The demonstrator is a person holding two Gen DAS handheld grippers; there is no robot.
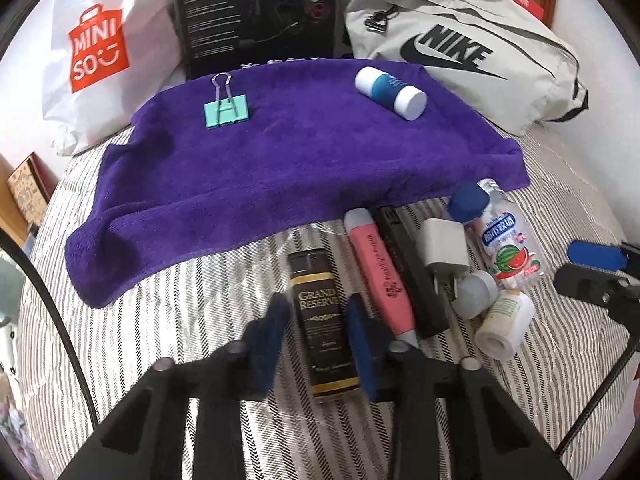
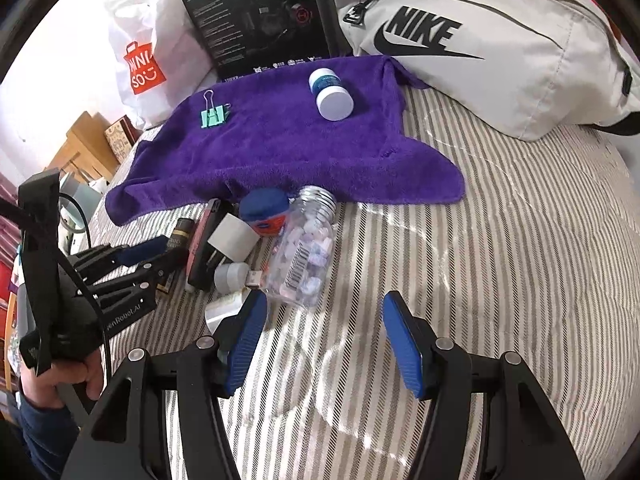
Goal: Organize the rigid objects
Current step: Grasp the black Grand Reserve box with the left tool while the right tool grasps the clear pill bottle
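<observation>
Bottle [image 1: 325,322] straddled by parted left gripper [image 1: 318,334] for towel [image 1: 280,152] transfer; right gripper [image 2: 324,344] released, idle.

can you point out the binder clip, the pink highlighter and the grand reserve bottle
binder clip [image 1: 226,113]: left wrist view, on its teal body.
pink highlighter [image 1: 377,271]: left wrist view, middle of its pink barrel.
grand reserve bottle [image 1: 322,312]: left wrist view, on its dark label.

Black gripper [image 2: 324,344] frames, blue ribbed pads [image 2: 404,350], silver screws.
</observation>
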